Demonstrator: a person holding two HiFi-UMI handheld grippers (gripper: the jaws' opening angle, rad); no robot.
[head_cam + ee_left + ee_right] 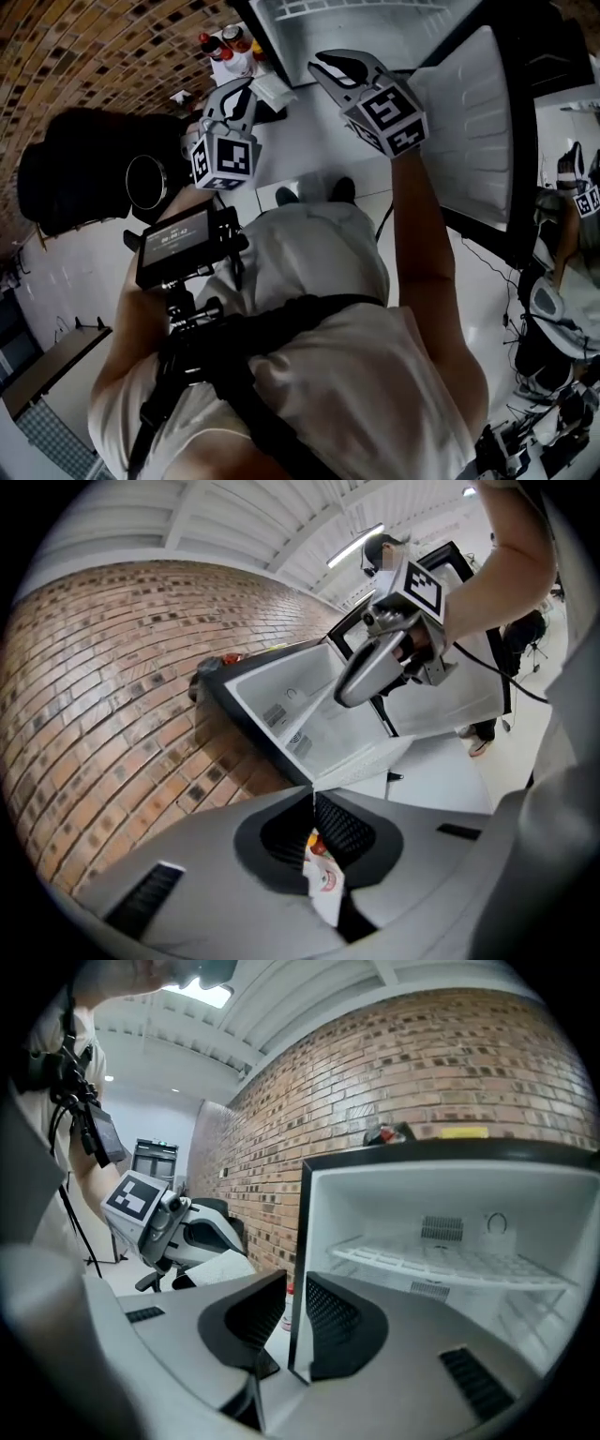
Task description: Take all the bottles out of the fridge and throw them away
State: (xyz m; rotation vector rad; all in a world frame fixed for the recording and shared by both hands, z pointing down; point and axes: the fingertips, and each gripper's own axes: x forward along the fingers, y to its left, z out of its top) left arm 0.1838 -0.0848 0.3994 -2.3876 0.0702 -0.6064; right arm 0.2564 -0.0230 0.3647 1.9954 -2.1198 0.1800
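The white fridge [375,28] stands open, and its wire shelf [441,1260] is bare. My left gripper [319,855] is shut on a small white-labelled bottle [325,881] with a red cap. In the head view the left gripper [239,98] hovers left of the fridge, near a black bin [75,169]. My right gripper [339,66] is raised in front of the fridge opening. Its jaws stand apart in the right gripper view [295,1321] with nothing between them. Several red-capped bottles [230,47] stand on the floor beside the fridge.
The fridge door [473,122] is swung open at the right. A brick wall [375,1072] runs behind the fridge, and small items [386,1133] lie on its top. A chest-mounted screen [183,246] sits below the left gripper. Another person [562,272] stands at far right.
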